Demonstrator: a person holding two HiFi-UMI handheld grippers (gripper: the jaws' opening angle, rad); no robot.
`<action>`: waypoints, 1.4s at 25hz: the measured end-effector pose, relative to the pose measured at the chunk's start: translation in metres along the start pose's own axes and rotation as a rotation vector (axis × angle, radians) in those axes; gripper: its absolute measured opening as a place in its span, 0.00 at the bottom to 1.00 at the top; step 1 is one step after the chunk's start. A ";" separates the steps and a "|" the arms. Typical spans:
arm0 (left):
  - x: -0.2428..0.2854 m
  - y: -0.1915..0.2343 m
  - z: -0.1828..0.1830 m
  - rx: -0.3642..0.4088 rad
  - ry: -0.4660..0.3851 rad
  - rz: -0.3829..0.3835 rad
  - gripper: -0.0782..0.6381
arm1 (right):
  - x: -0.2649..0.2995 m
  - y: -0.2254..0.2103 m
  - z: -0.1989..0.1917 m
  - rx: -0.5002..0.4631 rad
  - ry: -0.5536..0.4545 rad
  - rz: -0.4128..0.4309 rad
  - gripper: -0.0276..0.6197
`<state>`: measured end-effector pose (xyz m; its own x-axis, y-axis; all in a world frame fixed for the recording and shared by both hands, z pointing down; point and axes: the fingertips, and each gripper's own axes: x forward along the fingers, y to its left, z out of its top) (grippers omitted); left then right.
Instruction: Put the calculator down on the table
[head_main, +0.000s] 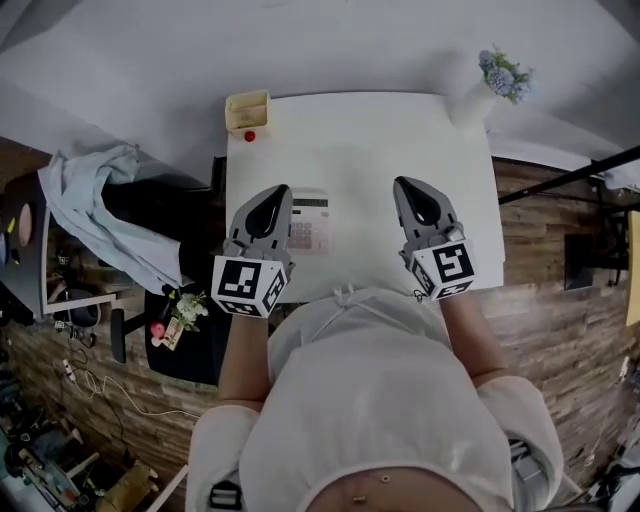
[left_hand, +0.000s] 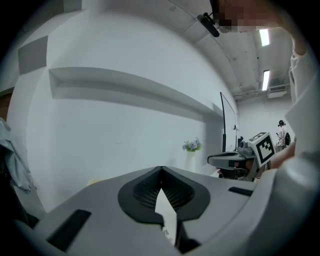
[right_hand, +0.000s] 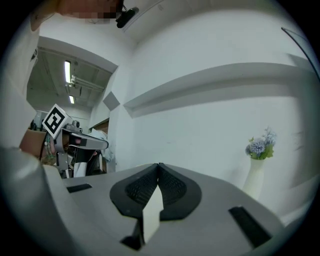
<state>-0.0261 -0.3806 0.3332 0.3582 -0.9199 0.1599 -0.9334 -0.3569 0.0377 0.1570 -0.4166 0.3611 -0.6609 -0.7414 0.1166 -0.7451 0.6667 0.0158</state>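
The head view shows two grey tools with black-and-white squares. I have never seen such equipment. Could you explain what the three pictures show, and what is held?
A person stands at a white table and holds a tool in each hand: a two-jaw gripper. The patterned cubes are parts of these tools. The head view comes from a camera on the person's head, looking down. It shows the left gripper at the left and the right gripper at the right. The other two pictures come from cameras riding on each gripper, looking along its jaws. In both, the jaws are together and hold nothing. On the table are a calculator beside the left gripper, a small yellow box with a red object near it, and a white vase of flowers.
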 end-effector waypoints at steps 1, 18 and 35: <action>0.000 -0.003 0.006 0.005 -0.012 -0.009 0.14 | -0.003 -0.003 0.005 0.001 -0.010 -0.014 0.05; 0.013 -0.017 0.028 0.012 -0.047 -0.065 0.14 | -0.007 -0.015 0.016 -0.055 -0.001 -0.031 0.05; 0.002 -0.012 0.024 -0.039 -0.053 -0.075 0.14 | -0.007 0.001 0.014 -0.066 -0.006 -0.023 0.05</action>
<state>-0.0139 -0.3817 0.3097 0.4270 -0.8983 0.1033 -0.9036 -0.4197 0.0858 0.1596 -0.4122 0.3465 -0.6447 -0.7566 0.1094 -0.7524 0.6533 0.0839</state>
